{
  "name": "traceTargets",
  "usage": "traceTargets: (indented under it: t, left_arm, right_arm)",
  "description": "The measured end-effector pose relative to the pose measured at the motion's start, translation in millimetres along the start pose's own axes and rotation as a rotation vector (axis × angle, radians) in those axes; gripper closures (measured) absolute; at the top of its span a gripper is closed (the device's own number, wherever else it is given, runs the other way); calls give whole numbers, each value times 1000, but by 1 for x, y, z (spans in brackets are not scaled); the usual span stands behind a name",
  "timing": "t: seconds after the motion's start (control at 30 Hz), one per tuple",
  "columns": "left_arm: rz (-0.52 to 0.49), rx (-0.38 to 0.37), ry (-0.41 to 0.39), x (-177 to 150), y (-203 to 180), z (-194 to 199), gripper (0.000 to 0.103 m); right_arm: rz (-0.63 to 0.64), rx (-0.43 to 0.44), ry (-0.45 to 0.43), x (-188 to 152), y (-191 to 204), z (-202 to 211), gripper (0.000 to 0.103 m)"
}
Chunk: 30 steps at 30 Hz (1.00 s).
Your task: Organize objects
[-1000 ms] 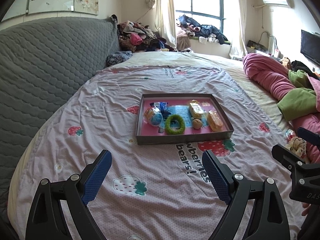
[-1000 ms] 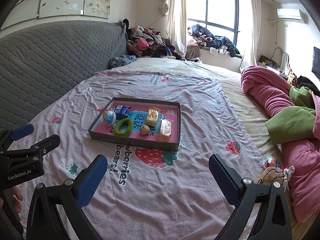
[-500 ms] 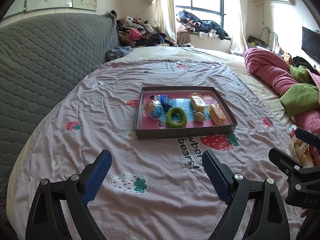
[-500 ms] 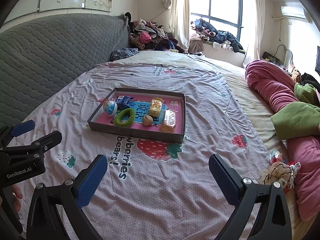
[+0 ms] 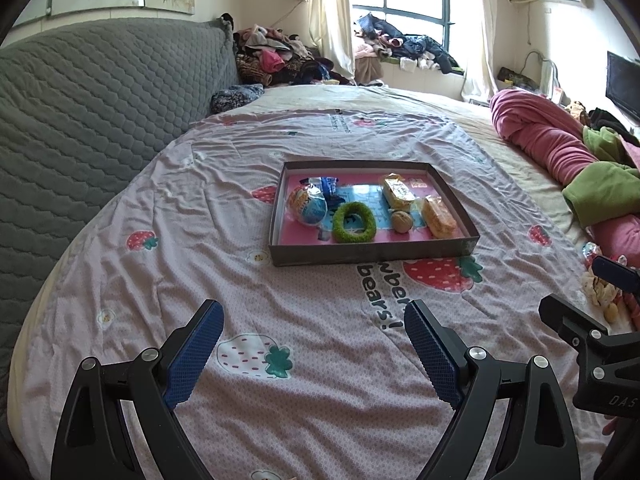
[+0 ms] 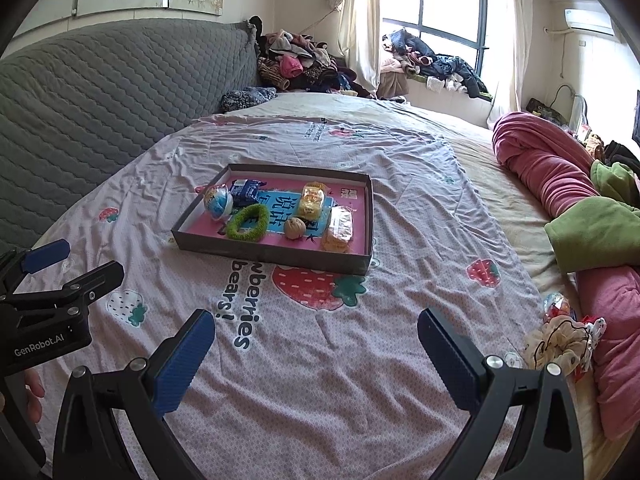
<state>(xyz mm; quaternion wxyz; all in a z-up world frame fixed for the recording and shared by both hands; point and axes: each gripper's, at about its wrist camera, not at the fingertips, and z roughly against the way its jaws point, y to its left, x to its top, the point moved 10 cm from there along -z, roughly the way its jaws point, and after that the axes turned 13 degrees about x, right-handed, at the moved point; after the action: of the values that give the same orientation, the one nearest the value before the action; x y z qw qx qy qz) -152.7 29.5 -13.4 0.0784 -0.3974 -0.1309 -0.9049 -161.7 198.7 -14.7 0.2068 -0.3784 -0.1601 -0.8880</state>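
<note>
- Left wrist view: the left gripper [image 5: 312, 354] hangs over the strawberry bedsheet [image 5: 208, 240] with its jaws spread wide and nothing between them. The shallow tray [image 5: 372, 252] lies well beyond the fingertips, holding a blue foil ball [image 5: 308, 206], a green ring [image 5: 354, 222], a walnut [image 5: 401, 222] and two wrapped cakes [image 5: 416, 204]
- Right wrist view: the right gripper [image 6: 316, 358] is likewise released and empty, on the near side of the tray [image 6: 280, 254]. A loose scrunchie [image 6: 560, 346] and a small foil packet [image 6: 556, 306] lie far right of the tray, against the pink blanket [image 6: 560, 168]
- Risk, as I judge it: the tray sits on soft, wrinkled bedding, so a press on its rim could tip it and spill the contents; the round walnut could roll away from closing pads
</note>
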Motion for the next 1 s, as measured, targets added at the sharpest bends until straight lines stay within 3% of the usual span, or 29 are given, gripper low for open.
traceTargets:
  t: [1.0]
  left_arm:
    - [3, 5, 43, -23, -1, -25, 11]
  right_arm:
    - [-19, 7, 36, -21, -2, -24, 1]
